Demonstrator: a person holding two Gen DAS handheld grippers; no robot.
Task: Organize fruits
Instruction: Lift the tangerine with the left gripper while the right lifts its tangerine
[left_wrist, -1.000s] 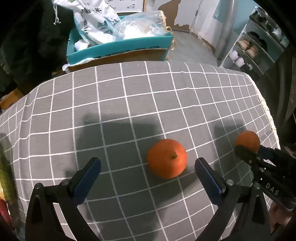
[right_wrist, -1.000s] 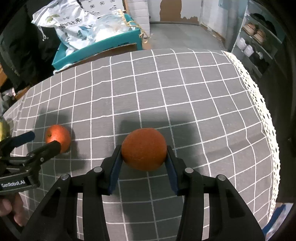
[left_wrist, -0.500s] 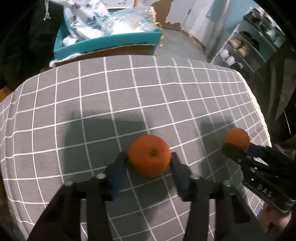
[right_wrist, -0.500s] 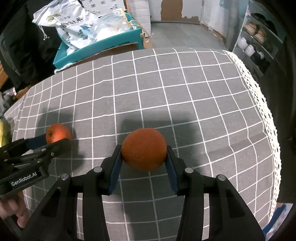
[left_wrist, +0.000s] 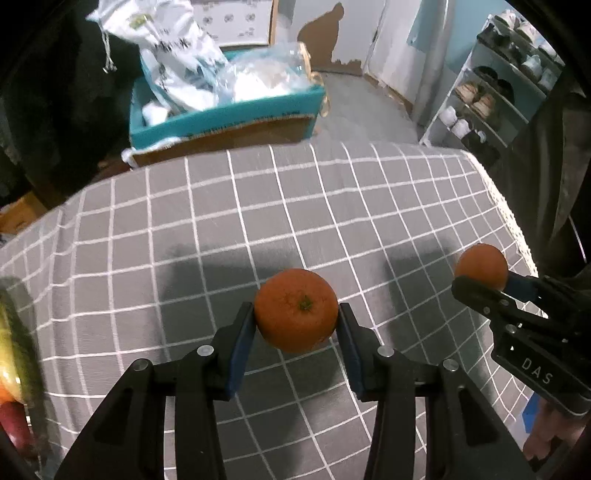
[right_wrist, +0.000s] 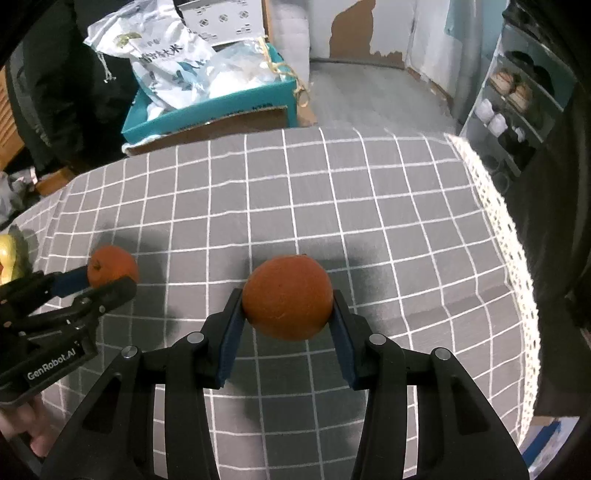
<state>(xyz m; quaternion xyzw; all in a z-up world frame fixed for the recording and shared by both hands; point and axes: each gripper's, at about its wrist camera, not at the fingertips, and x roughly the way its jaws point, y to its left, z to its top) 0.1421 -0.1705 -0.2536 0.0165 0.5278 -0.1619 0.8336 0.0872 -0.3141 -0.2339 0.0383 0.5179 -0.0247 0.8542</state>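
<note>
- Oranges are both in hand now — the left gripper (left_wrist: 296, 325) is clamped on the stem-up orange (left_wrist: 296, 309), blue pads pressed to its two sides, stem dimple facing the camera.
- A second ago that claw was wide apart with the fruit sitting loose between the fingers; half a second ago it had closed in, and now the view looks a bit higher and the cloth shadow sits apart from the fruit, so I'd guess it's lifted off the tablecloth (left_wrist: 332, 206).
- Right gripper (right_wrist: 287, 321) hasn't changed — same squeeze on the second orange (right_wrist: 287, 297) through all three moments, held above the grid cloth.
- What that means, as far as I can judge: the picking part is done for these two, and what's left is carrying them to wherever the fruit goes. At the far left edge there's a blurry fruit pile (left_wrist: 11, 354) — yellow-green, orange and something red — could be the drop spot, can't tell what holds it.
- Readable stuff: "DAS" on the right tool's body as seen from the left camera, "GenRobot.AI" on the left tool's body as seen from the right one.
- Further out, a teal box (right_wrist: 207, 110) behind the table holds a white printed bag (right_wrist: 162, 55) with Chinese characters — too small for me to read properly.
- Shoe rack (left_wrist: 491, 96) off to the right, no labels I can make out.
</note>
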